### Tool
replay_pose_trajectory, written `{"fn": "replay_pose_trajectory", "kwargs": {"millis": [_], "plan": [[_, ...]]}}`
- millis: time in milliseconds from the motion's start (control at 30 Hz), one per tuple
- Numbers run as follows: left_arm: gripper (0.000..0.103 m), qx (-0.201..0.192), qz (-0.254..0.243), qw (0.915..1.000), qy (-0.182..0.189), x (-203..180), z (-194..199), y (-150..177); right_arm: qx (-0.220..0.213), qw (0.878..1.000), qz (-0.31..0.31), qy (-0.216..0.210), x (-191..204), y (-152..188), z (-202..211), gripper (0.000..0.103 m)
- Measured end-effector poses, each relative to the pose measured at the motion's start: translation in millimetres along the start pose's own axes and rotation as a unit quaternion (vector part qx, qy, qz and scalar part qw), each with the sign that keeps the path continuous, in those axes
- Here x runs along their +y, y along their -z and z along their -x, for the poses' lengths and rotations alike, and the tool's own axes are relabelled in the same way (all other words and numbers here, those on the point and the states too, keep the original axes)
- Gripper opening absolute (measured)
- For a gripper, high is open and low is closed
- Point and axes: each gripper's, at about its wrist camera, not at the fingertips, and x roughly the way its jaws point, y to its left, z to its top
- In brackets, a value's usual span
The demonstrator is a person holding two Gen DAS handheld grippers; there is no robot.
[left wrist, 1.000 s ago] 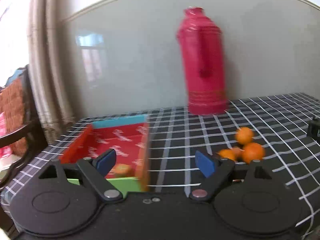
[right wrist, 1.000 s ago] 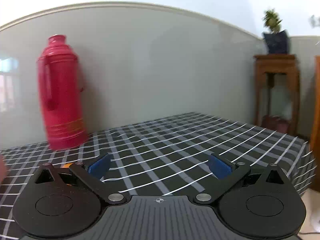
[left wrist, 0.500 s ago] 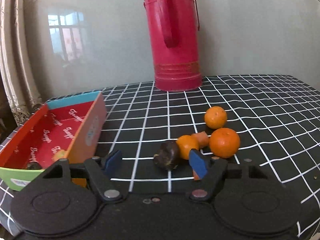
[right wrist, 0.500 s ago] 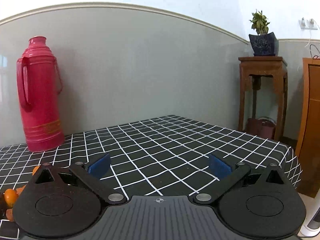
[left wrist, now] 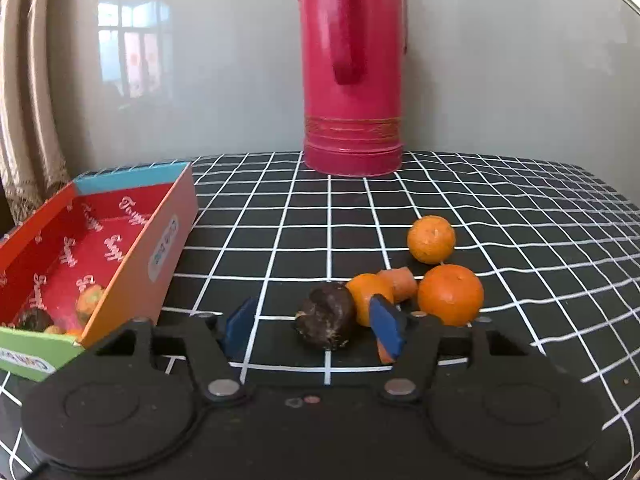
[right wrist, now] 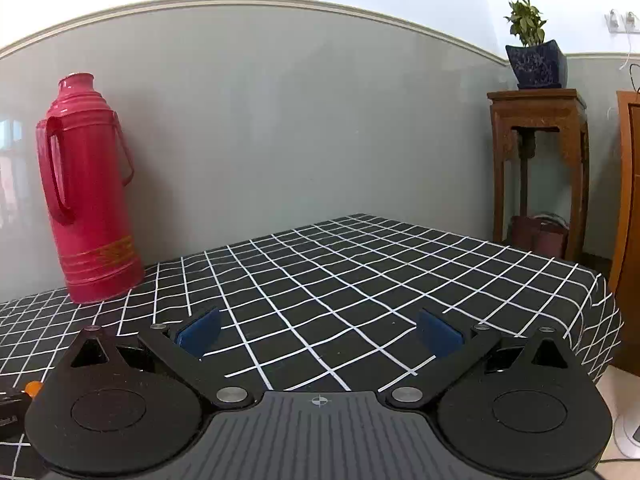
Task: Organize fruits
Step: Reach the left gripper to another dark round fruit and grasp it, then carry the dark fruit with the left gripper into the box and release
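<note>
In the left wrist view a dark brown fruit (left wrist: 326,322) lies on the checked tablecloth between my open left gripper's (left wrist: 314,330) blue pads, apart from both. Behind it lie a small orange (left wrist: 370,296), a carrot piece (left wrist: 400,282), a bigger orange (left wrist: 451,294) and a farther orange (left wrist: 431,239). A colourful cardboard box (left wrist: 160,256) at the left holds an orange fruit (left wrist: 90,300) and a dark one (left wrist: 32,320). My right gripper (right wrist: 320,330) is open and empty over bare cloth.
A tall red thermos (left wrist: 352,68) stands at the back by the wall; it also shows in the right wrist view (right wrist: 90,192). The table's right edge (right wrist: 600,292) drops off near a wooden stand (right wrist: 538,168) bearing a potted plant (right wrist: 534,54).
My left gripper swung from the box toward the fruit pile and came closer, so the dark fruit now sits between its pads. The right gripper panned slightly right.
</note>
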Motion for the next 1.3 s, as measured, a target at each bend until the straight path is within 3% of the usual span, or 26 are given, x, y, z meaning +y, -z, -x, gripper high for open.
{"fn": "replay_pose_trajectory", "kwargs": {"millis": [67, 267, 433, 567, 667, 933, 1067, 1300], "plan": [[0.056, 0.003, 0.010, 0.9999, 0.003, 4, -1, -1, -0.001, 1.000, -0.001, -0.001, 1, 0, 1, 0.103], [0.032, 0.008, 0.008, 0.9998, 0.015, 6, 0, 0, 0.003, 1.000, -0.008, -0.003, 0, 0, 1, 0.103], [0.032, 0.007, 0.001, 0.9999, 0.007, 4, 1, 2, 0.005, 1.000, -0.011, -0.010, 3, 0, 2, 0.103], [0.035, 0.019, 0.003, 0.9991, -0.036, 7, -7, 2, 0.005, 1.000, -0.003, -0.012, 6, 1, 2, 0.103], [0.034, 0.035, 0.016, 0.9989, -0.026, 11, -13, 2, 0.007, 1.000, -0.007, -0.011, 5, 2, 1, 0.103], [0.032, 0.017, -0.035, 0.9980, -0.050, -7, -15, 3, 0.015, 1.000, -0.003, -0.017, 7, 4, 0, 0.103], [0.025, 0.014, -0.040, 0.9974, -0.058, -11, -17, 1, 0.016, 1.000, 0.002, -0.020, 9, 4, -1, 0.103], [0.024, 0.006, -0.048, 0.9961, -0.074, -15, -13, 2, 0.012, 1.000, 0.007, -0.024, 10, 5, -1, 0.103]]}}
